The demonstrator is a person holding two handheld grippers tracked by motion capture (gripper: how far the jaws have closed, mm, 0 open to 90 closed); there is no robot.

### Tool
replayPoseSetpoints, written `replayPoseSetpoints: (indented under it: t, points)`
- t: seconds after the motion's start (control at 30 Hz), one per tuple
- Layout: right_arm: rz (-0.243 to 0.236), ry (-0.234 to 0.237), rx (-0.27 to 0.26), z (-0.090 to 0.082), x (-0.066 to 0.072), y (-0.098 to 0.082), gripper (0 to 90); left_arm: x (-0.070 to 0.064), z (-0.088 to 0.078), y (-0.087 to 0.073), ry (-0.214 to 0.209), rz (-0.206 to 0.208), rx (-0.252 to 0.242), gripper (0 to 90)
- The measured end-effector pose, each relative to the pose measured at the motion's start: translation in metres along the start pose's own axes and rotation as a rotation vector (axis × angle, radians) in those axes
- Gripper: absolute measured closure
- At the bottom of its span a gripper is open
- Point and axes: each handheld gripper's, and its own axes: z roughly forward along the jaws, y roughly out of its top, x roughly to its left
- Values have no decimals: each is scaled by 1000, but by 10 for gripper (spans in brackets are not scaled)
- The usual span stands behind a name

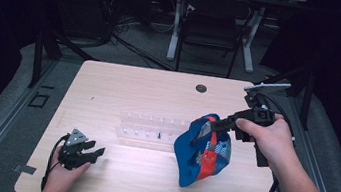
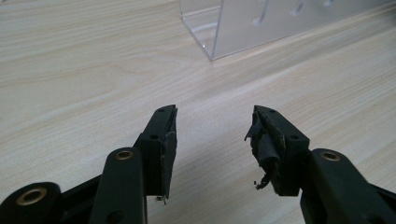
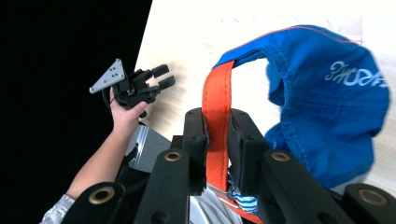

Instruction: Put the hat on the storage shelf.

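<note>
A blue fabric bag with an orange strap hangs over the right half of the wooden table. My right gripper is shut on the orange strap and holds the blue bag up, its lower end near or on the tabletop. My left gripper rests low at the table's front left, open, with nothing between its fingers. In the left gripper view the left gripper hovers just over bare wood. The right gripper view shows the left gripper farther off, in a hand.
A clear plastic rack with small pegs lies across the middle of the table, just left of the bag; its corner shows ahead of my left gripper. A round cable hole sits near the far edge. Beyond the table stand desk legs and cables.
</note>
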Motion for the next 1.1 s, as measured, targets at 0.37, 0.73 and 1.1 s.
replayPoseSetpoints:
  t: [0.37, 0.73, 1.1]
  points:
    - [45, 64, -47, -12, 1, 9, 782, 0, 0, 0, 0, 1, 0, 508]
    - [35, 162, -91, -17, 11, 20, 782, 0, 0, 0, -1, -3, -6, 509]
    - [26, 216, -128, -14, 28, 38, 782, 0, -1, 1, -6, 2, 1, 508]
